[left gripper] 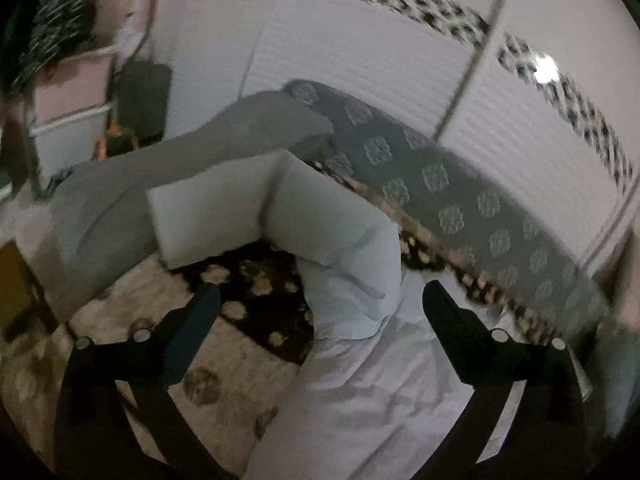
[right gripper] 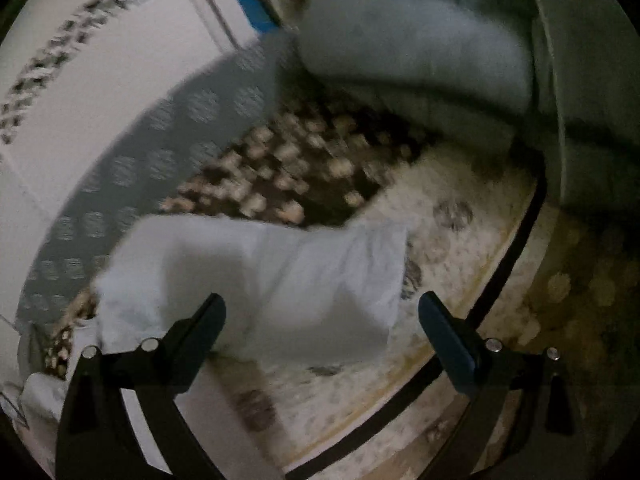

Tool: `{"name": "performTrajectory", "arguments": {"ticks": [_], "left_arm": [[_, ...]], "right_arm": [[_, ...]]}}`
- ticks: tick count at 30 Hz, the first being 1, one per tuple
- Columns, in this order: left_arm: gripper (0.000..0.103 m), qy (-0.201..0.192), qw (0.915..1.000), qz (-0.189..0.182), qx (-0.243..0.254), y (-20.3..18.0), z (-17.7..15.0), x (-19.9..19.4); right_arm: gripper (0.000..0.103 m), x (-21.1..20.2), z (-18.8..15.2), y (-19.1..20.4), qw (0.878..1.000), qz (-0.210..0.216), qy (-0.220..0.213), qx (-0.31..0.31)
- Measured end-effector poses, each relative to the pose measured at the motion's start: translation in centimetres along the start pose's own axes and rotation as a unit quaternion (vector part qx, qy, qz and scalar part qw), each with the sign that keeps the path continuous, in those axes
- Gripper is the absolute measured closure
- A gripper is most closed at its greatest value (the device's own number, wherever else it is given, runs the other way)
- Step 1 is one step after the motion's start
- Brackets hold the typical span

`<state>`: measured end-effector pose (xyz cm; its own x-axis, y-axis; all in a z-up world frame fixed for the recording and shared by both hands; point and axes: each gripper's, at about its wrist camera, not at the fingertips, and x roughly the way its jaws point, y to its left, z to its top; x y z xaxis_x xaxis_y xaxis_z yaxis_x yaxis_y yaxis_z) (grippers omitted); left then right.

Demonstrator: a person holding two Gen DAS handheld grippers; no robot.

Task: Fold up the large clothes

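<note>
Patterned bedding (left gripper: 120,344) carries pale trousers (left gripper: 360,360), half folded; left gripper (left gripper: 320,300) and right gripper (right gripper: 322,308) are both released, so regrasping likely follows.

The left gripper (left gripper: 320,300) was made of matte black plastic, with two fingers (left gripper: 448,312) that narrowed to flat wedge-shaped tips. Each finger sat on a curved black bracket, fixed with two round silver screws. The right gripper (right gripper: 322,312) had the same build: black fingers (right gripper: 440,320) with a faint bluish shine on the inner faces, and paired silver screws.
</note>
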<state>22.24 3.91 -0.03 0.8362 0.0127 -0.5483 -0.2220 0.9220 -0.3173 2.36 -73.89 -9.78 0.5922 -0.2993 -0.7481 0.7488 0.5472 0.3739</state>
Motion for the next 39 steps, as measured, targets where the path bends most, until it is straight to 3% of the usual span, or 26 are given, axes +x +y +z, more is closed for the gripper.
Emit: {"name": "performTrajectory", "arguments": {"ticks": [3, 5, 7, 9, 11, 12, 13, 15, 17, 18, 20, 21, 22, 24, 28, 31, 35, 37, 39], "left_arm": [[0.003, 0.048, 0.996, -0.016, 0.074, -1.3, -2.7, 4.3], [0.003, 0.088, 0.9899, 0.0, 0.111, -1.6, -4.5, 7.1], [0.003, 0.112, 0.9881, 0.022, 0.103, -1.1, -4.7, 9.0], [0.003, 0.113, 0.9914, 0.019, 0.062, 0.2, -4.1, 9.8], [0.003, 0.117, 0.9927, 0.011, 0.028, 1.2, -3.9, 10.1], [0.003, 0.117, 0.9928, 0.014, 0.021, 1.6, -3.7, 10.2], [0.003, 0.115, 0.993, 0.017, 0.022, 1.7, -3.8, 10.3], [0.003, 0.106, 0.9932, 0.033, 0.037, 1.8, -3.7, 10.1], [0.003, 0.097, 0.9934, 0.047, 0.038, 2.0, -3.5, 9.8], [0.003, 0.09, 0.9943, 0.048, 0.03, 2.4, -3.1, 9.4], [0.003, 0.073, 0.9959, 0.049, 0.02, 2.8, -2.3, 8.3], [0.003, 0.061, 0.9966, 0.051, 0.022, 2.8, -1.9, 7.7], [0.003, 0.056, 0.9968, 0.051, 0.025, 2.7, -1.8, 7.4], [0.003, 0.055, 0.997, 0.043, 0.032, 2.5, -1.7, 7.2], [0.003, 0.064, 0.9963, 0.039, 0.044, 1.6, -2.1, 7.4], [0.003, 0.063, 0.9941, 0.044, 0.077, 0.6, -2.6, 7.4], [0.003, 0.065, 0.9927, 0.049, 0.089, 0.6, -2.5, 7.6], [0.003, 0.069, 0.994, 0.054, 0.066, 1.7, -2.3, 8.0], [0.003, 0.078, 0.9942, 0.057, 0.047, 2.6, -2.3, 8.5]], "right_arm": [[0.006, 3.9, -0.5, -0.6, 0.999, 0.019, 0.046, 0.012], [0.006, 6.2, -1.0, -0.4, 0.997, 0.015, 0.073, 0.007], [0.006, 8.3, -1.8, 0.5, 0.993, 0.021, 0.112, -0.002], [0.006, 9.6, -2.4, 1.6, 0.991, 0.014, 0.129, -0.021], [0.021, 9.7, -2.6, 1.6, 0.993, 0.011, 0.115, -0.02], [0.06, 9.5, -2.4, 1.3, 0.994, 0.01, 0.105, -0.011], [0.075, 9.3, -2.1, 1.0, 0.994, 0.031, 0.101, 0.009], [0.085, 8.6, -1.5, 0.5, 0.994, 0.05, 0.086, 0.034], [0.086, 5.9, 0.2, 0.2, 1.0, 0.003, 0.02, 0.022], [0.086, 3.6, 1.3, -0.4, 0.998, -0.05, -0.037, 0.016], [0.076, -0.6, 3.1, -2.4, 0.977, -0.163, -0.14, 0.01], [0.048, -1.4, 3.5, -3.2, 0.969, -0.19, -0.16, 0.003], [0.027, -1.4, 3.7, -3.6, 0.964, -0.215, -0.159, -0.008], [0.01, -0.6, 2.8, -4.7, 0.96, -0.237, -0.144, -0.034], [0.007, -0.8, 1.8, -5.1, 0.969, -0.21, -0.126, -0.026], [0.005, -1.4, 1.8, -4.7, 0.979, -0.157, -0.126, 0.007], [0.005, 1.7, 0.8, -5.7, 0.992, -0.103, -0.048, 0.047], [0.005, 4.4, 0.1, -7.0, 0.994, -0.084, 0.002, 0.063], [0.005, 6.6, -0.9, -8.8, 0.992, -0.08, 0.019, 0.092]]}}
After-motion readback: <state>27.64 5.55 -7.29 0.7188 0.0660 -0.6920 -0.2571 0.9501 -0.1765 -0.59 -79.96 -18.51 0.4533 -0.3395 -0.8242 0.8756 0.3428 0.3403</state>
